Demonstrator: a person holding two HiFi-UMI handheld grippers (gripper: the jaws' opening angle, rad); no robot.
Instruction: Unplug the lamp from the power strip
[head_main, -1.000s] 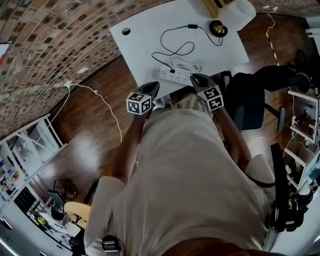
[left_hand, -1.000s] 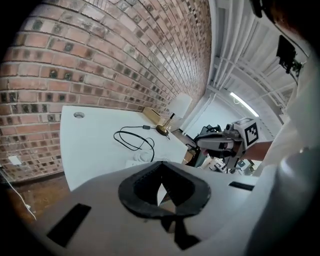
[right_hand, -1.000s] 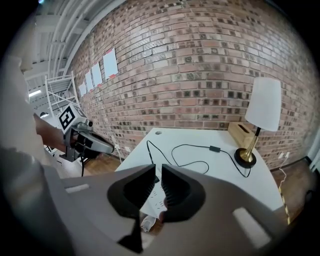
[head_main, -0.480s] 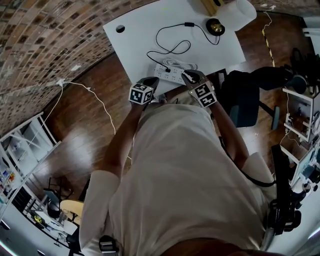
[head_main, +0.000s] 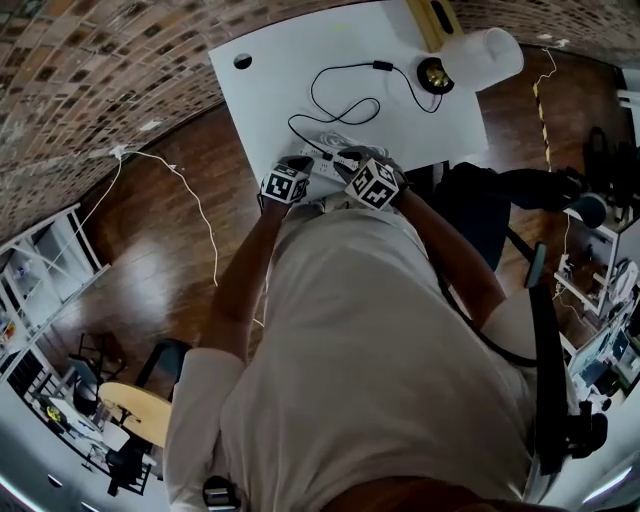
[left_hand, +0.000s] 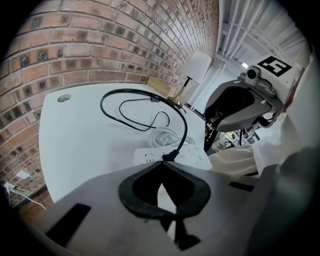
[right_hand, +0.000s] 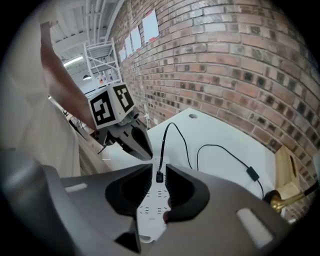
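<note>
Both grippers have dropped to the power strip (right_hand: 149, 212) since a second ago. Right gripper (head_main: 346, 156) jaws just opened, black plug (right_hand: 159, 177) in the gap, ungripped. Left gripper (left_hand: 161, 163) clenched, empty.

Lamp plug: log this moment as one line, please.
plug: seated in power strip | right gripper: jaws just opening wider, plug lined up in gap, not gripped | left gripper: shut, empty
</note>
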